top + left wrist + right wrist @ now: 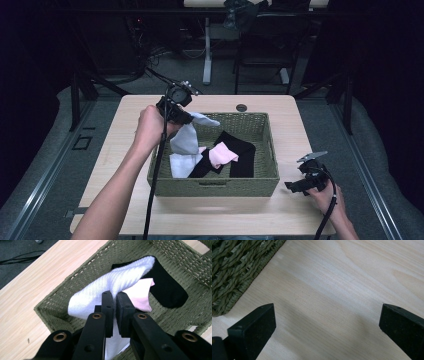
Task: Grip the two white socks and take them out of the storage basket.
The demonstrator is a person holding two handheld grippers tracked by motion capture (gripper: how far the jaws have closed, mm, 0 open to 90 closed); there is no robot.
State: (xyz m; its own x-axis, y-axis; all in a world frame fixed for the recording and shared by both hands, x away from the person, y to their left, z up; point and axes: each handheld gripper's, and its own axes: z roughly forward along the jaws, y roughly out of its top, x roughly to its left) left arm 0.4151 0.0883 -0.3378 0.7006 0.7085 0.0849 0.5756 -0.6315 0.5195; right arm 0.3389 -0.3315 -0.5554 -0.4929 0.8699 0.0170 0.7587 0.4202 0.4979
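High view: left gripper [184,116] above basket [214,187], lifting white sock [184,142]; black sock [242,150] and pink sock [222,154] inside. Left gripper view: fingers [108,307] pinching white sock. Right gripper view: fingers [254,327] spread over pale wood table [337,290], beside basket. Dark room, chair [265,45] behind.

Landmark: basket [215,186], mid-table [125,145]. Inside it, three socks: one sock [186,142] at the left end, partly lifted above the rim; second sock [222,154] centre; third sock [239,150] beneath and right of that. Left gripper [186,118] above the basket's rear-left corner. Right gripper [295,186] on the table, just right of the front-right corner.
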